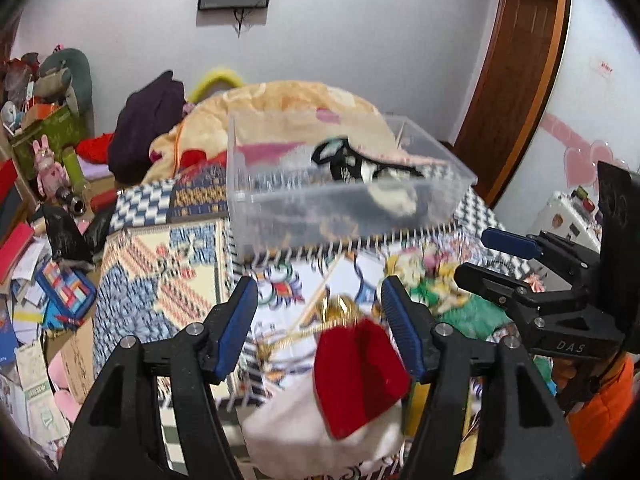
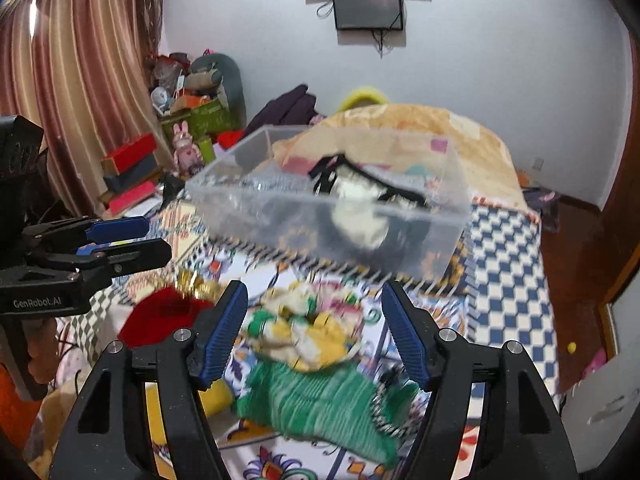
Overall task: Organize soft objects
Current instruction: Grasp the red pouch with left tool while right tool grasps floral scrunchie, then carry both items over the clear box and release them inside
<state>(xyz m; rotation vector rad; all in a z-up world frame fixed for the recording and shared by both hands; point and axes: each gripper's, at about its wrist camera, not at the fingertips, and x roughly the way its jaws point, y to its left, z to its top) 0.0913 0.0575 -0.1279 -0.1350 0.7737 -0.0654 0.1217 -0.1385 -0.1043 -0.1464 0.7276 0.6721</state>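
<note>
A clear plastic bin (image 1: 448, 208) stands on the patterned bedspread and holds a black and white soft item (image 1: 360, 168). It also shows in the right wrist view (image 2: 248, 208). My left gripper (image 1: 316, 324) is open above a red and white plush (image 1: 360, 380), not touching it. My right gripper (image 2: 314, 328) is open above a green, yellow and white soft item (image 2: 316, 368). The red plush (image 2: 160, 316) lies to its left. Each gripper shows in the other's view: the right one (image 1: 496, 256) and the left one (image 2: 136, 236).
A peach blanket (image 1: 288, 104) is heaped behind the bin. Dark clothes (image 1: 148, 120) lie at the bed's far left. The floor at left is cluttered with books and boxes (image 1: 48, 280). A wooden door (image 1: 516, 80) stands at right. Curtains (image 2: 80, 80) hang at left.
</note>
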